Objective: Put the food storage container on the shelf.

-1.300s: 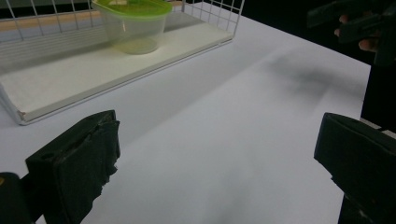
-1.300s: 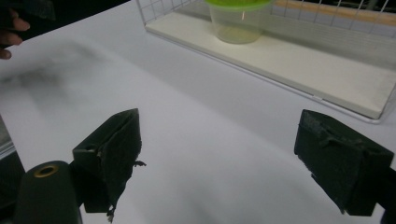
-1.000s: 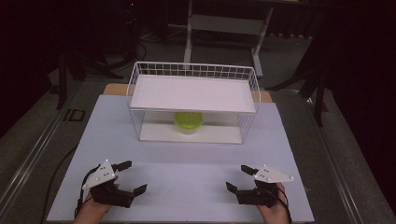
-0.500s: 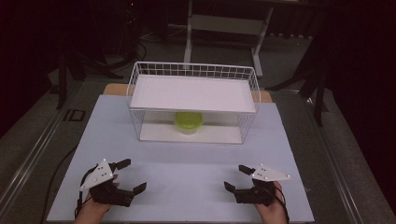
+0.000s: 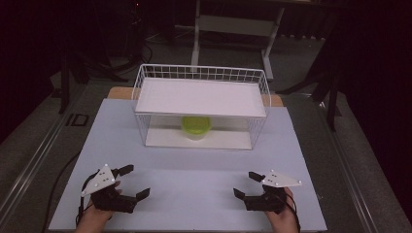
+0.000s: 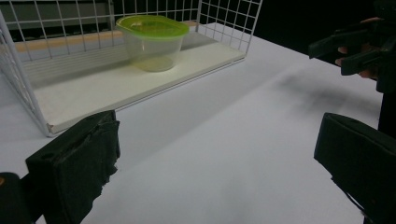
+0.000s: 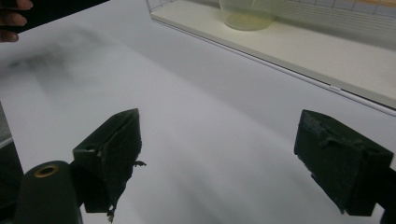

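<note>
A clear plastic tub with a lime-green lid stands on the lower white shelf inside a white wire rack at the table's far middle. In the right gripper view just the tub's base shows at the top edge. My left gripper rests low at the near left of the table, open, nothing between its jaws. Near the front right my right gripper is open and empty too. Both lie well short of the rack.
The rack has a white board on top and an open front. A white sheet covers the table between the grippers and the rack. Dark floor, a metal stand and cables lie beyond the table.
Both grippers have drifted slightly toward the near edge of the table and stay open. The tub and the rack have not moved.
</note>
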`<state>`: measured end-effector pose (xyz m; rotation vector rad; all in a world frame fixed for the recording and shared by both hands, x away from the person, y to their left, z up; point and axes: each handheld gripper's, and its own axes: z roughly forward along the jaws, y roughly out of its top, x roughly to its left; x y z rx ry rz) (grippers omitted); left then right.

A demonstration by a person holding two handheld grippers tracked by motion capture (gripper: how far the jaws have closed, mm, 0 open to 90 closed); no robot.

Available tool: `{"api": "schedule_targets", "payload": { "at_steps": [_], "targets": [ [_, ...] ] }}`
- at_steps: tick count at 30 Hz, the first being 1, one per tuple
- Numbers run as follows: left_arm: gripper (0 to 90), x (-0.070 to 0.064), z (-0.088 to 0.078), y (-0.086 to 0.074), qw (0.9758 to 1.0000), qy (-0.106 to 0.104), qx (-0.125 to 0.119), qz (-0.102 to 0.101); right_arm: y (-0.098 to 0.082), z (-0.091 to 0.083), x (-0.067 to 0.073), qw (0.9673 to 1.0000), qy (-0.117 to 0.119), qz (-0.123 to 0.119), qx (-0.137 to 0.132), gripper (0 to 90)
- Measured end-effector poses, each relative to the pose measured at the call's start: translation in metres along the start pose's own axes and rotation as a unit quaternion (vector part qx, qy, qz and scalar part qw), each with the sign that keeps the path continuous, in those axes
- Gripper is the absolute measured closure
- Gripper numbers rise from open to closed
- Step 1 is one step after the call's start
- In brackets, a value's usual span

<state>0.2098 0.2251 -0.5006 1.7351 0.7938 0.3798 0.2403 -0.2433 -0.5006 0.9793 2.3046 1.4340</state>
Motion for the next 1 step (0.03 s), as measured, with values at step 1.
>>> {"api": "schedule_targets", "payload": {
  "at_steps": [1],
  "targets": [
    [1.1,0.0000,0.0000,0.0000,1.0000,0.000,0.000,0.000,0.0001,0.0003,0.0002,1.0000,0.001,-0.001,0.000,14.9]
  ]
}}
